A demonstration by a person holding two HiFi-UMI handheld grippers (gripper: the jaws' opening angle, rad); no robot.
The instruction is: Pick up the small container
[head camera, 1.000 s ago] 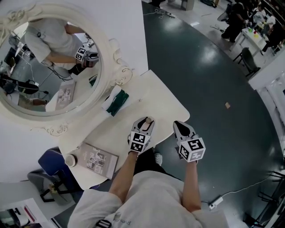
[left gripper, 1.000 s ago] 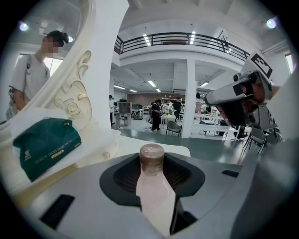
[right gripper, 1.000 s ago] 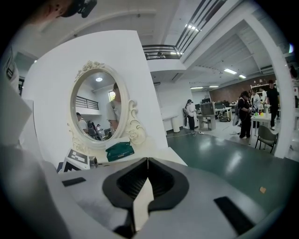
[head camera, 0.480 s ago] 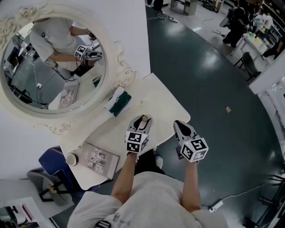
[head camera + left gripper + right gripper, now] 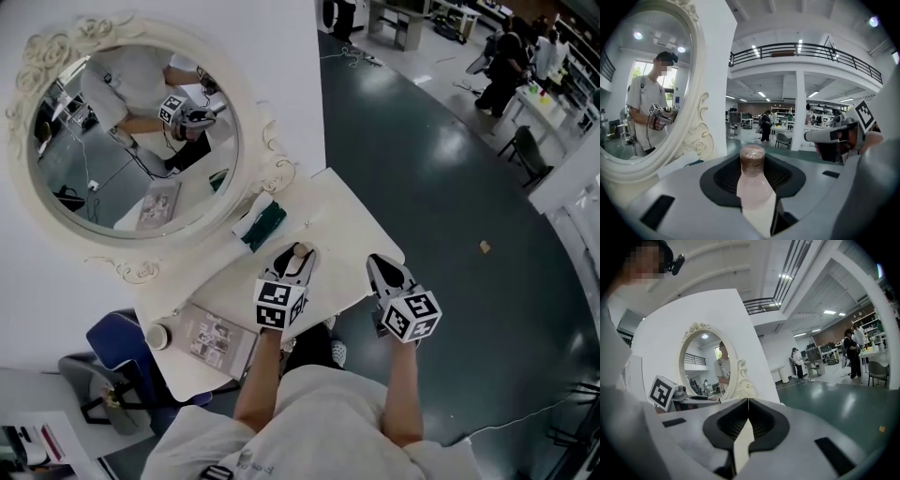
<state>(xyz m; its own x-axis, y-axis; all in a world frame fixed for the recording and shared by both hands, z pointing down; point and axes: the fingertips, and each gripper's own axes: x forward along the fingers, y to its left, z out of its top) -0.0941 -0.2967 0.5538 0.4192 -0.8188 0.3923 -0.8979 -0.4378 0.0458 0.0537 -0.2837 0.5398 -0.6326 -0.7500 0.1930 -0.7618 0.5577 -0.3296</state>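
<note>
The left gripper point(image 5: 298, 259) has its jaws clamped round the body of the small container, a pale-pink plastic bottle with a brown cap point(image 5: 752, 180). The cap pokes out past the tips and points away from the person. Gripping the body rather than the cap probably gives the pads a broader, steadier hold. The bottle seems to hang above the cream-white, round-cornered desk point(image 5: 349, 220), though I cannot tell how far clear. The right gripper point(image 5: 748, 401) has its jaws together on nothing. It hangs beside the left one, apart from it, over the desk's near edge, likely parked out of the way.

Ahead and to the left, a folded dark-green and white cloth point(image 5: 260, 223) lies at the foot of an oval mirror in an ornate cream frame point(image 5: 274, 161), so that side is tight. A printed booklet point(image 5: 217, 335) and a paper cup point(image 5: 157, 335) sit well apart at the desk's left end. The right part of the desk is bare. Past its edge is only dark floor point(image 5: 441, 187), so the easiest room to move looks to be upward and rightward.
</note>
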